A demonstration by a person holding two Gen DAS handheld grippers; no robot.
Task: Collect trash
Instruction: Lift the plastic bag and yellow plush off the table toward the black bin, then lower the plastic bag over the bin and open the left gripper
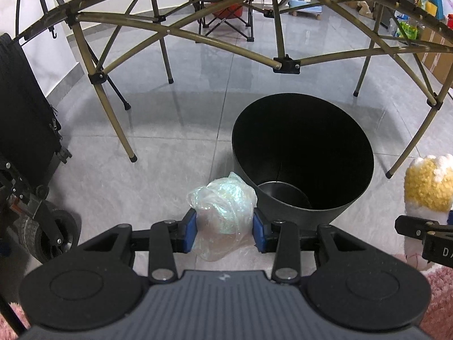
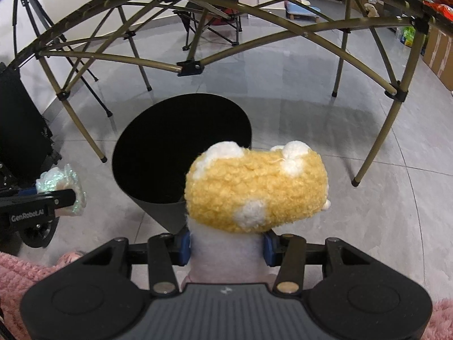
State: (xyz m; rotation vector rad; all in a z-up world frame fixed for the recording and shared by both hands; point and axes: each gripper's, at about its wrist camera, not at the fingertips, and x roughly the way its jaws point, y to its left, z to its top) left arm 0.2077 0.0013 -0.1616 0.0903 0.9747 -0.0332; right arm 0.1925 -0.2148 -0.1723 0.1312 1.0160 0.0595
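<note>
My left gripper (image 1: 225, 233) is shut on a crumpled, iridescent clear plastic bag (image 1: 223, 212), held above the floor just left of a black round bin (image 1: 303, 153). The bin stands open on the grey tiles with a smaller dark shape at its bottom. My right gripper (image 2: 228, 245) is shut on a fluffy yellow and white plush item (image 2: 254, 187), held beside the bin's (image 2: 181, 147) right rim. The plush also shows at the right edge of the left wrist view (image 1: 427, 184). The left gripper with the bag shows in the right wrist view (image 2: 65, 189).
A folding table's tan metal frame (image 1: 175, 32) arches over the bin, its legs (image 1: 116, 124) standing on the tiled floor around it. A black wheeled cart (image 1: 25, 130) stands at the left. Pink fluffy fabric (image 2: 19, 272) lies near the bottom corners. Cardboard boxes (image 2: 441, 53) line the right wall.
</note>
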